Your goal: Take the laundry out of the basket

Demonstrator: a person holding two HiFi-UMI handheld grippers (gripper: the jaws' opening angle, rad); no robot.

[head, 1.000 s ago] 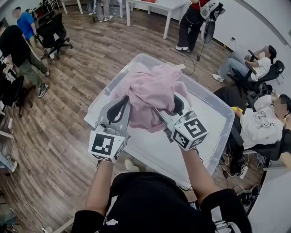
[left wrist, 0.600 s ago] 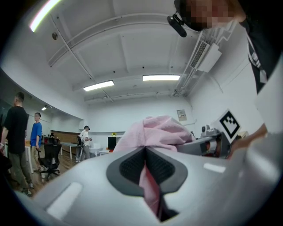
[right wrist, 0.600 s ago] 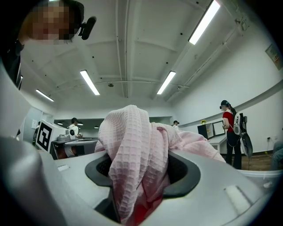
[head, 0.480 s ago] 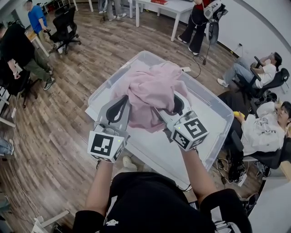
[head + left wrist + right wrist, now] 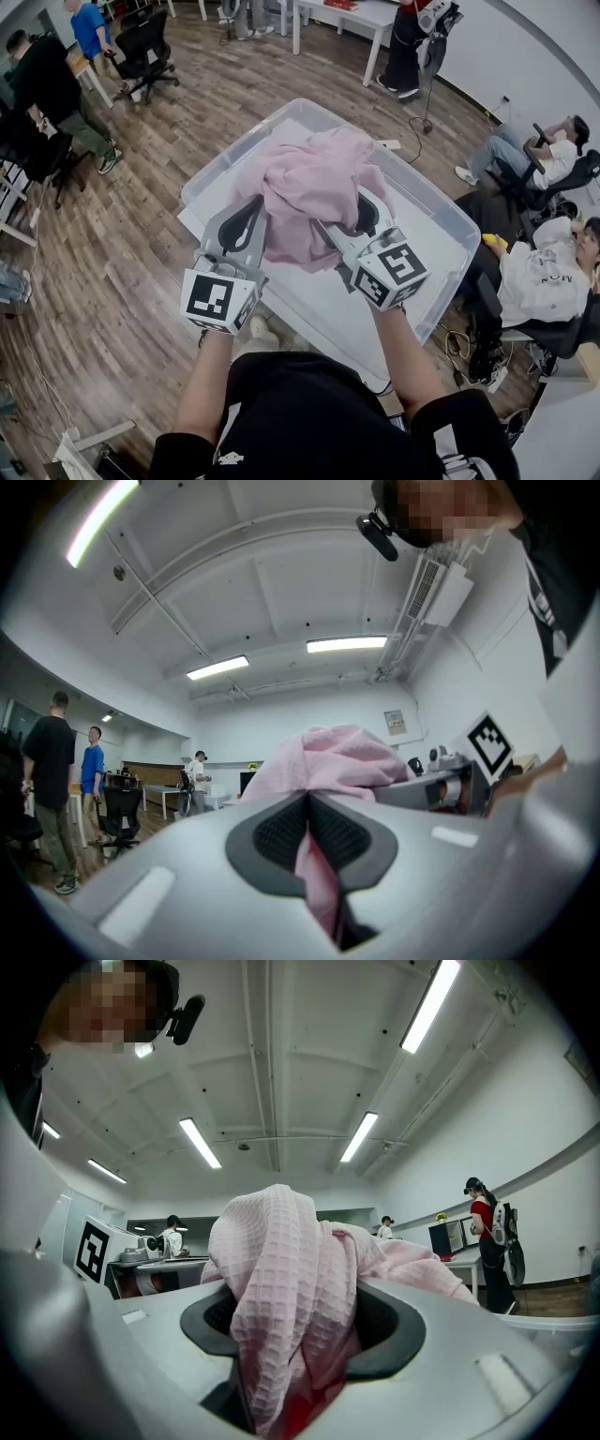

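Left jaws: the left gripper (image 5: 307, 832) has its jaws almost together, nipping a thin fold of the pink waffle-weave cloth (image 5: 309, 192)
Right jaws: the right gripper (image 5: 300, 1330) is clamped on a thick bunch of the same cloth, and the wad keeps its jaws partly apart
Cloth: heaped between the two grippers and held up over the clear plastic bin (image 5: 417, 248); its lower folds seem to hang free of the bin's bottom
Bin: what shows of its inside is bare; the part under the cloth is hidden
Just changed: both grips and the cloth's shape look as they did a second ago, but the bin and the wooden floor (image 5: 141, 244) have shifted in the head view under the grippers
Meaning: the lift looks done, and the load is probably being carried off sideways; setting it down outside the bin remains
Risk: the thin left nip could slip if the grippers pull apart
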